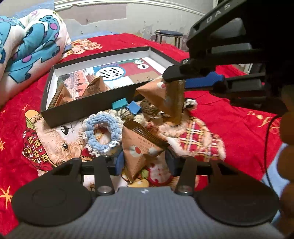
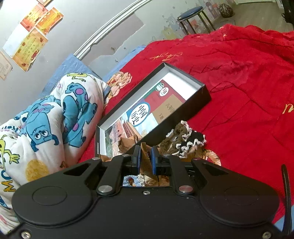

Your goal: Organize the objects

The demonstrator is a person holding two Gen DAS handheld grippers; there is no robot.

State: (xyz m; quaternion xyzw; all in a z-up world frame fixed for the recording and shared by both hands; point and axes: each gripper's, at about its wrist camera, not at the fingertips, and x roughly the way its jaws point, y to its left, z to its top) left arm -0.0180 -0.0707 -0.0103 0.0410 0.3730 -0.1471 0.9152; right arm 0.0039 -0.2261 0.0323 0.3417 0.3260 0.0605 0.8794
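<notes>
In the left wrist view, my left gripper (image 1: 145,161) sits low over the red bed cover (image 1: 229,128), its blue pads pressing either side of a brown triangular snack packet (image 1: 141,145). My right gripper (image 1: 174,80) comes in from the upper right, shut on a second brown packet (image 1: 161,95) that hangs above the pile. The right wrist view shows that packet (image 2: 146,156) pinched between the right gripper (image 2: 146,158) pads. A black shallow box (image 1: 55,115) (image 2: 205,92) with a printed sheet inside holds two more brown packets (image 1: 95,86).
A blue crocheted scrunchie (image 1: 102,132), blue binder clips (image 1: 126,105) and brown and black-white scrunchies (image 2: 183,137) lie in front of the box. A folded cartoon quilt (image 1: 33,42) (image 2: 55,114) rises on the left. A stool (image 2: 191,13) stands beyond the bed. A hand (image 1: 286,128) shows at the right edge.
</notes>
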